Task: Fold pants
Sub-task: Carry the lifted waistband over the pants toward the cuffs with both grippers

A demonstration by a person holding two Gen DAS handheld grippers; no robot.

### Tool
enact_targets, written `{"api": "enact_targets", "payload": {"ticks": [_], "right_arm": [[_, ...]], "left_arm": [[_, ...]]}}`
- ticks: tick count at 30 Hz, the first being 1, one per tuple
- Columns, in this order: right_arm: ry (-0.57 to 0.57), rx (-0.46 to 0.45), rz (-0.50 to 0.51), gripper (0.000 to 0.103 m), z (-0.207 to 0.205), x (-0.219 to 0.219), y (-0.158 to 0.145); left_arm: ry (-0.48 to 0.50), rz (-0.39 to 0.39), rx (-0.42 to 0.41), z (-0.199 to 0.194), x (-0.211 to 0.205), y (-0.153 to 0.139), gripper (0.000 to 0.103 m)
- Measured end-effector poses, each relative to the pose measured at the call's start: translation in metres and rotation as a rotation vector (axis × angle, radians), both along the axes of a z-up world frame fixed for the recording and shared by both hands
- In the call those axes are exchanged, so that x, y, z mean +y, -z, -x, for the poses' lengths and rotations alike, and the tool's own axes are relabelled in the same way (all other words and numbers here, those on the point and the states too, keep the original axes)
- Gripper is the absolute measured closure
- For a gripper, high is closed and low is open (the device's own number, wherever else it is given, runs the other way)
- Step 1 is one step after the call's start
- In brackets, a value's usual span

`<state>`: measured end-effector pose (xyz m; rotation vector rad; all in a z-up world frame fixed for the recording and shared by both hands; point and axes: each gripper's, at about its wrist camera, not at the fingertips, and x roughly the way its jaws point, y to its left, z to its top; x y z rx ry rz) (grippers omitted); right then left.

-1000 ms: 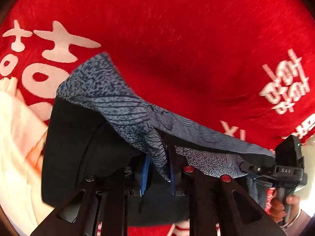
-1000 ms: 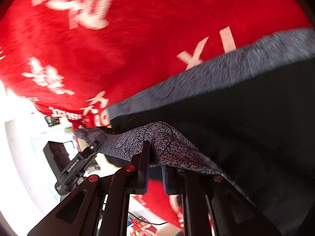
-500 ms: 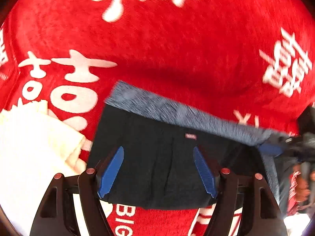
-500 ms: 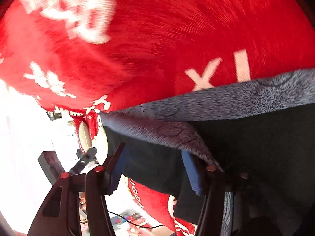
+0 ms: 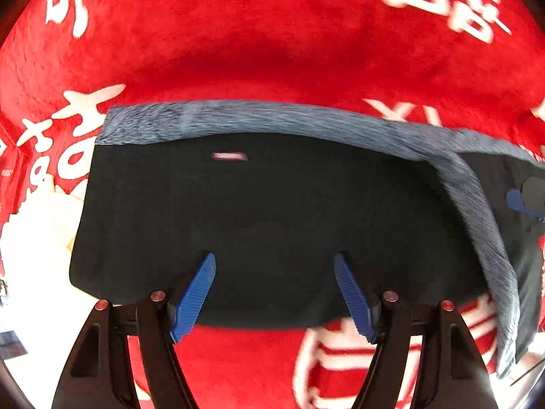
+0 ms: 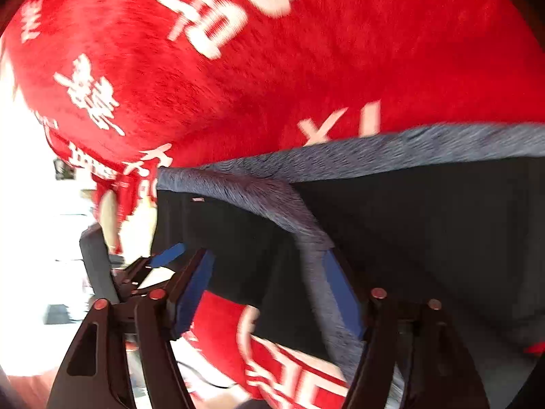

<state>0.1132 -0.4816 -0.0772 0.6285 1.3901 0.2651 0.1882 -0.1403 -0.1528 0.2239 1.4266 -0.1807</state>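
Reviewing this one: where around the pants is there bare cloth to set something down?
The red cloth is bare beyond the pants' grey waistband, and in a strip at their near edge between the open left gripper fingers. Crowded: a cream-white garment at the left, the right gripper at the right.

Your pants (image 5: 272,218) were black, with a speckled blue-grey band along the far edge and a small pale label. The blanket (image 5: 272,44) beneath was bright red with white characters. Both grippers' pads (image 5: 196,293) were blue, ribbed.
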Motion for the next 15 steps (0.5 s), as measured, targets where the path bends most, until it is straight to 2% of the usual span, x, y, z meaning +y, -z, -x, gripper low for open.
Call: {"api": "enact_targets", "payload": {"ticks": [6,11,15], "right_arm": [[0.042,0.015,0.207,0.024,0.062,-0.035,-0.022],[0.138,0.025,0.272,0.022,0.118,-0.059,-0.029],[0.265,0.04,0.304,0.022,0.178,-0.075,-0.033]], "left_arm": [[0.044,0.056,0.031,0.039,-0.047,-0.014,0.029],[0.144,0.101,0.049,0.072,-0.076,-0.025,0.029],[0.215,0.129,0.066,0.098,-0.103,-0.024,0.029]]}}
